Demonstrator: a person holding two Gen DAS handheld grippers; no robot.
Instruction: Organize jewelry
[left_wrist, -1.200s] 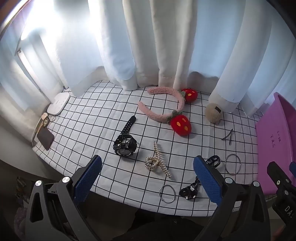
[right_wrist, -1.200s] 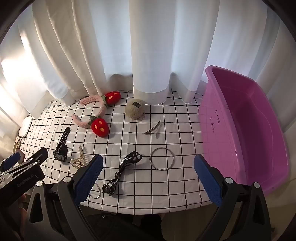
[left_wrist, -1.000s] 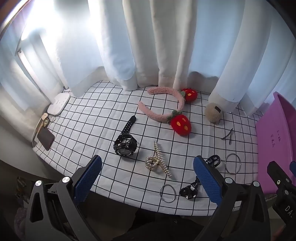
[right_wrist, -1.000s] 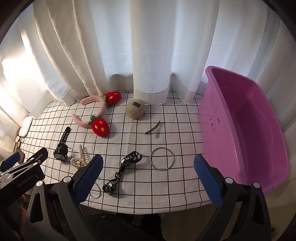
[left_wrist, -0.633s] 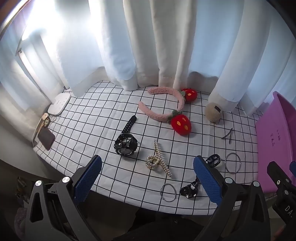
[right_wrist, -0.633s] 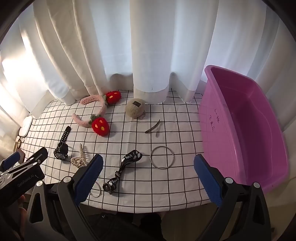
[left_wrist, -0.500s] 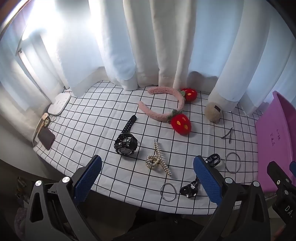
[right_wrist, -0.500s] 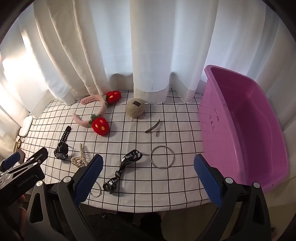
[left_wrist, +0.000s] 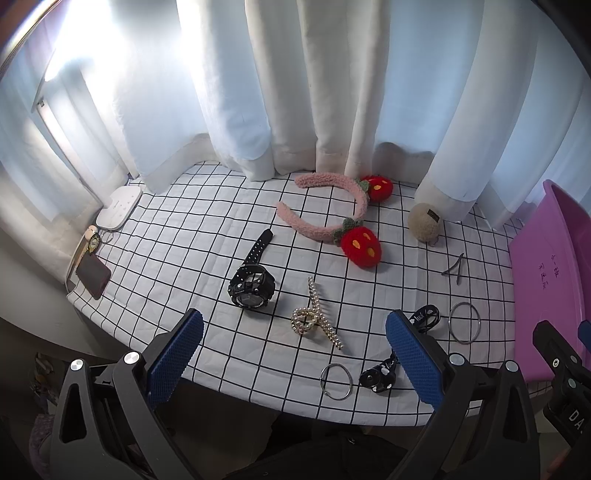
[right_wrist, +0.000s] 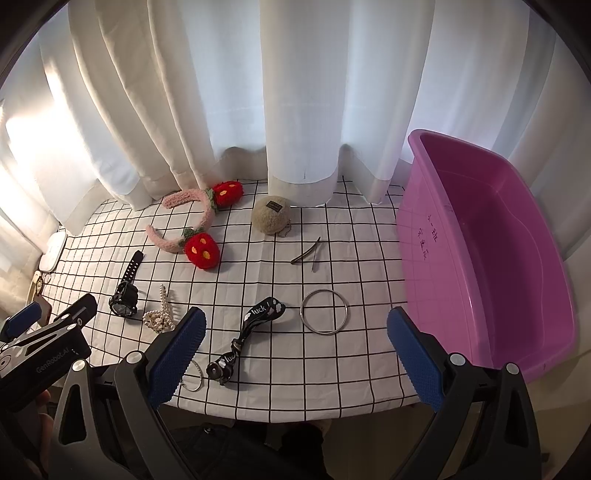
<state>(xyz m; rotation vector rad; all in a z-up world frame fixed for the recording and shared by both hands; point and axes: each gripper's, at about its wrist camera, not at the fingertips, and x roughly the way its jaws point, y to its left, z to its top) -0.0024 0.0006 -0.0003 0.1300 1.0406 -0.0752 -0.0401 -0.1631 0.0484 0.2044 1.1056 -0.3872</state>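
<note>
Jewelry lies spread on a checked tablecloth (left_wrist: 192, 236). In the left wrist view I see a black watch (left_wrist: 252, 283), a pearl hair claw (left_wrist: 314, 319), a pink strawberry headband (left_wrist: 332, 218), a small ring (left_wrist: 335, 376), a black strap (left_wrist: 384, 373) and a metal bangle (left_wrist: 464, 322). My left gripper (left_wrist: 293, 350) hangs open over the near table edge, nothing between its fingers. In the right wrist view my right gripper (right_wrist: 293, 350) is open too, above the black strap (right_wrist: 255, 325) and bangle (right_wrist: 324, 311). The purple bin (right_wrist: 491, 251) stands at the right.
A beige fuzzy pouch (right_wrist: 270, 213) and a thin hair clip (right_wrist: 308, 253) lie toward the back. White curtains (right_wrist: 295, 110) close off the far side. A phone (left_wrist: 93, 275) and a white device (left_wrist: 119, 207) sit at the left table edge.
Both grippers have drifted slightly; the table contents shift a little in view. Nothing was picked up or moved.
</note>
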